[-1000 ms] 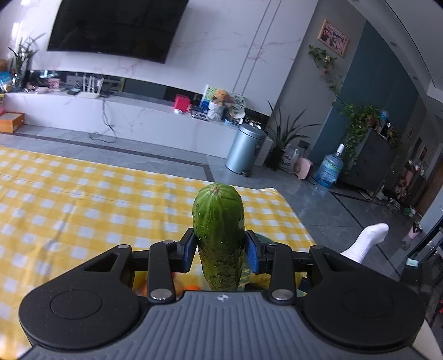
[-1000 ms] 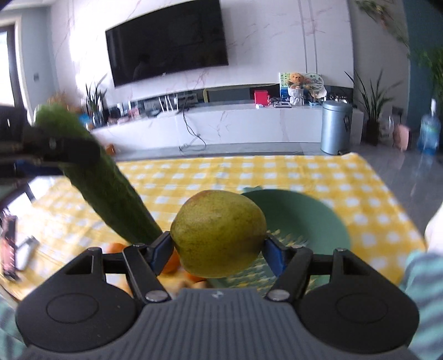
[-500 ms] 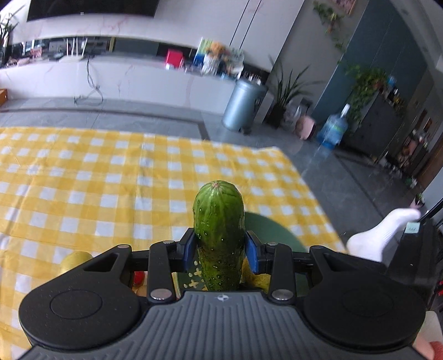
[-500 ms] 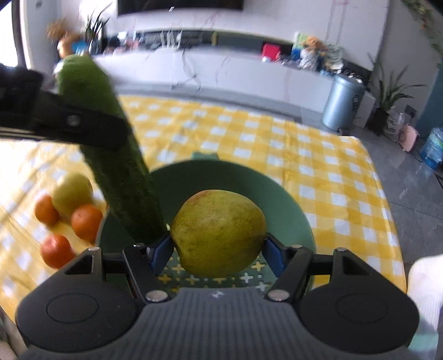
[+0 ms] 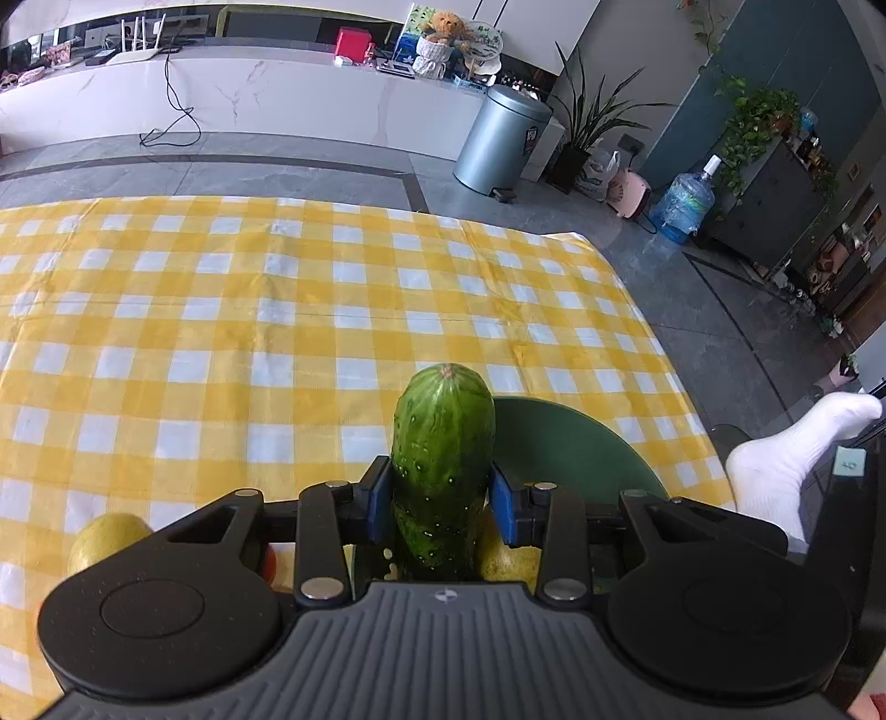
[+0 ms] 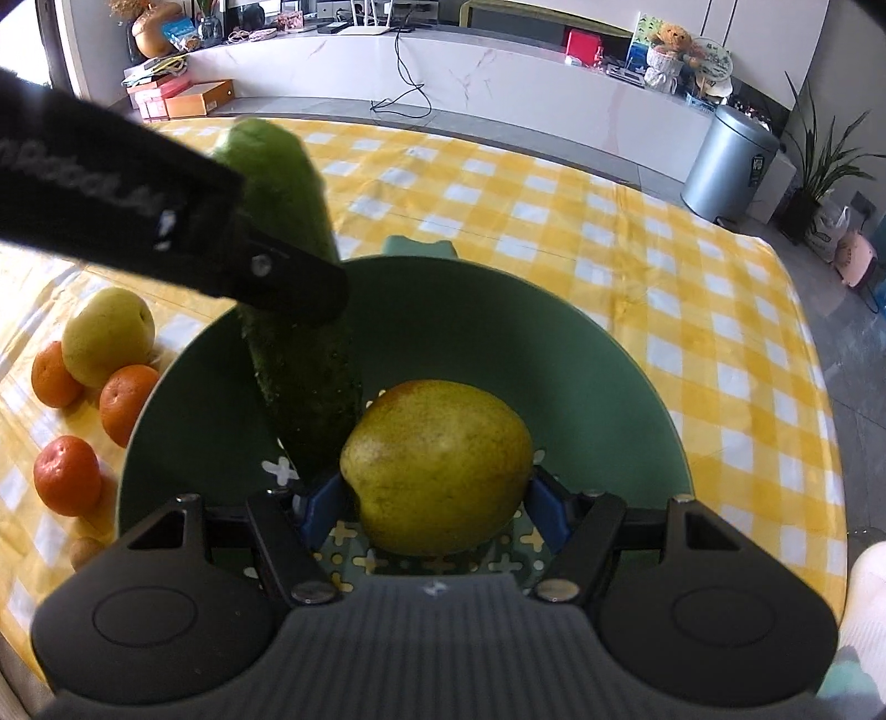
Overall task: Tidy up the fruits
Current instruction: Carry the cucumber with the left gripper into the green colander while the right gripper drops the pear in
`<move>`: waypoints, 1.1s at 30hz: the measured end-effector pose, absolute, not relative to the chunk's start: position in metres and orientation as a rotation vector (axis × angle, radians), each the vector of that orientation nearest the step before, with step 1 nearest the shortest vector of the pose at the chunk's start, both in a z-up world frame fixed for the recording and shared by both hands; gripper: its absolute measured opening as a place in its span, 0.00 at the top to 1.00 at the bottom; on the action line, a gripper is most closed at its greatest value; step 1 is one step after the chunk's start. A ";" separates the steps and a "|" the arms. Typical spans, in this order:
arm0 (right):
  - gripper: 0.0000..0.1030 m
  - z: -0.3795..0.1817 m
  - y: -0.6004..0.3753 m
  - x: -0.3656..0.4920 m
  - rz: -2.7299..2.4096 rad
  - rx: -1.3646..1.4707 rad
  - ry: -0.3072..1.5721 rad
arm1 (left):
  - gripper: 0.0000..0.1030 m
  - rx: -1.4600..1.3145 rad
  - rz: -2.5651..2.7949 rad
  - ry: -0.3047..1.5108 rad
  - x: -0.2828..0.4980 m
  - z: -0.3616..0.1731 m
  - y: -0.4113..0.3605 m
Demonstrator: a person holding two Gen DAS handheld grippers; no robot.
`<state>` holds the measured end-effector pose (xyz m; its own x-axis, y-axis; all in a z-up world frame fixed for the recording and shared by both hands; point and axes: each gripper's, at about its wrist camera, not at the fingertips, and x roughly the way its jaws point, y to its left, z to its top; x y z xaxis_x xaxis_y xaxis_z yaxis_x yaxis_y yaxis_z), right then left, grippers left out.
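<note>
Hanging over the green bowl, the pear sits pinched at its widest in the right gripper; firm but bruisable, slippery-skinned. Beside it, the left gripper clamps a stiff cucumber mid-length.

Setting: home living room. Evidence: long white marble-look media counter against the wall, carrying a white router, a brown teddy bear and a red box; silver cylindrical pedal bin; potted green plants; blue water jug; grey tiled floor; yellow-and-white checked tablecloth.
</note>
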<state>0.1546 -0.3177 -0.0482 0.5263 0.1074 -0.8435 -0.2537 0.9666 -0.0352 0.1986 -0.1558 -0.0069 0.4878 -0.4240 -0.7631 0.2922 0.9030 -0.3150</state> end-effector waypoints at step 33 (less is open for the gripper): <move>0.10 -0.034 -0.291 0.123 0.149 -0.107 0.901 | 0.36 -0.141 -0.465 0.877 0.155 0.024 -0.118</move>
